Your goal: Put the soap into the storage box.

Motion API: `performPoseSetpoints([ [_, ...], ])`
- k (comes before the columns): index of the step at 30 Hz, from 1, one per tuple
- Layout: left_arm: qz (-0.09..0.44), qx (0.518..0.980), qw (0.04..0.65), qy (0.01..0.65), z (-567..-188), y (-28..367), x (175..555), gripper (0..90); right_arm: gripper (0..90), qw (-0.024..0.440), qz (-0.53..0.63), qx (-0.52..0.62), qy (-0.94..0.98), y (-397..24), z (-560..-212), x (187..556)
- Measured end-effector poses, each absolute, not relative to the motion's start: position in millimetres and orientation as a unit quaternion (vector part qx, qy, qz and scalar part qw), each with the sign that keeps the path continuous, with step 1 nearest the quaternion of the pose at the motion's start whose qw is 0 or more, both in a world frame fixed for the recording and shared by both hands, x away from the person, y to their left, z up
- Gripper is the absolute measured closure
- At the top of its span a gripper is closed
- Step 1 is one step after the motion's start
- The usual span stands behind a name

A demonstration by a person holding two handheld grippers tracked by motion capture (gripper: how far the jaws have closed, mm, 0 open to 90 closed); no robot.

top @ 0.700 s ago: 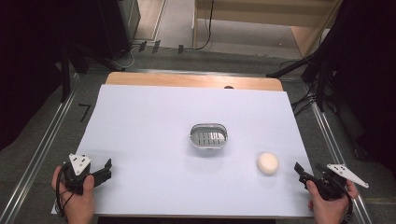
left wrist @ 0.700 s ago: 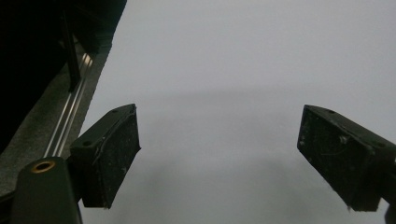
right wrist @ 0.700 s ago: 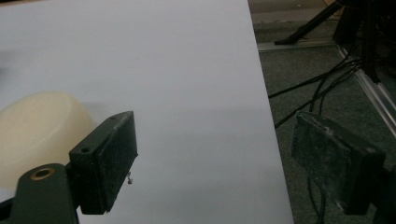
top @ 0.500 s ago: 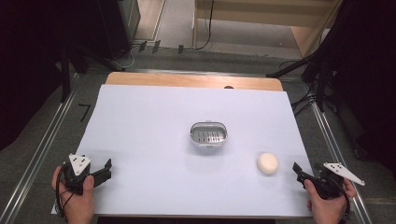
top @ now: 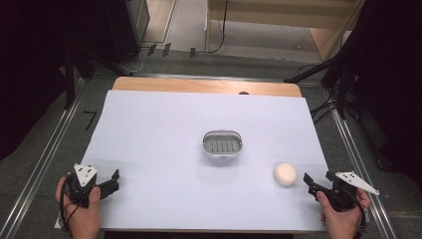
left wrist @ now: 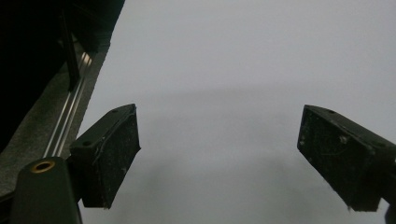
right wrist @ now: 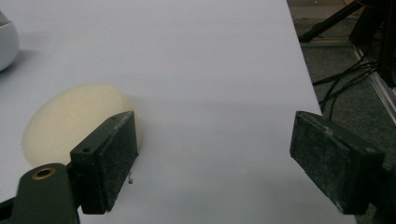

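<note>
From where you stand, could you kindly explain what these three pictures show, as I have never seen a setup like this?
No robot arm is involved: a person holds a two-jaw tool in each hand. The high view looks down on the table from above the person's side. There the left gripper sits at the near left corner and the right gripper at the near right. The other two pictures come from cameras riding on the grippers, looking along their own black jaws. On the white surface lie a small grey slotted dish near the middle and a pale round soap-like piece close to the right gripper; the right gripper view shows it beside one jaw, not between them. Both grippers are open and hold nothing.
</note>
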State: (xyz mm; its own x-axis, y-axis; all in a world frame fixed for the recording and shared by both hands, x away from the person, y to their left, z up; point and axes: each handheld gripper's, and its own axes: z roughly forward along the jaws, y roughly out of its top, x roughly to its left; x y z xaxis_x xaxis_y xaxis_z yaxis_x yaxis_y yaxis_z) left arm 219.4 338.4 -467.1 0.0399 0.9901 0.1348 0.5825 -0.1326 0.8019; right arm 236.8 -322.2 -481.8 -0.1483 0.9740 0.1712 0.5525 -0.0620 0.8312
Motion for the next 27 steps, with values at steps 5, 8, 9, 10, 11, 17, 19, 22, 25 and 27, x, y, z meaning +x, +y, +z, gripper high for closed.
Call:
performPoseSetpoints([
  [5,0.357,0.663,0.284,0.594,-467,338,220,13.9,15.8,0.252,0.417,0.595,0.639,-314,-479,236],
  [8,0.357,0.663,0.285,0.594,-467,338,220,13.9,15.4,0.25,0.42,0.59,0.643,-310,-477,235],
  [9,0.357,0.663,0.285,0.594,-467,338,219,13.9,15.3,0.247,0.421,0.586,0.646,-307,-477,235],
  [10,0.357,0.663,0.285,0.594,-467,338,219,13.9,15.3,0.247,0.421,0.586,0.646,-307,-477,235],
  [11,0.357,0.663,0.285,0.593,-467,338,219,13.9,15.2,0.242,0.425,0.584,0.648,-304,-476,235],
  [17,0.358,0.663,0.285,0.593,-467,338,220,13.9,14.5,0.234,0.427,0.575,0.658,-293,-476,236],
  [19,0.358,0.663,0.285,0.593,-467,338,219,13.9,14.5,0.233,0.427,0.573,0.659,-291,-476,236],
  [22,0.358,0.663,0.284,0.593,-467,338,219,13.9,14.3,0.227,0.427,0.569,0.665,-284,-476,237],
  [25,0.359,0.663,0.284,0.592,-467,338,219,13.9,14.2,0.225,0.428,0.566,0.668,-282,-476,237],
  [27,0.36,0.663,0.283,0.592,-467,338,219,13.9,14.2,0.22,0.429,0.563,0.671,-277,-477,237],
])
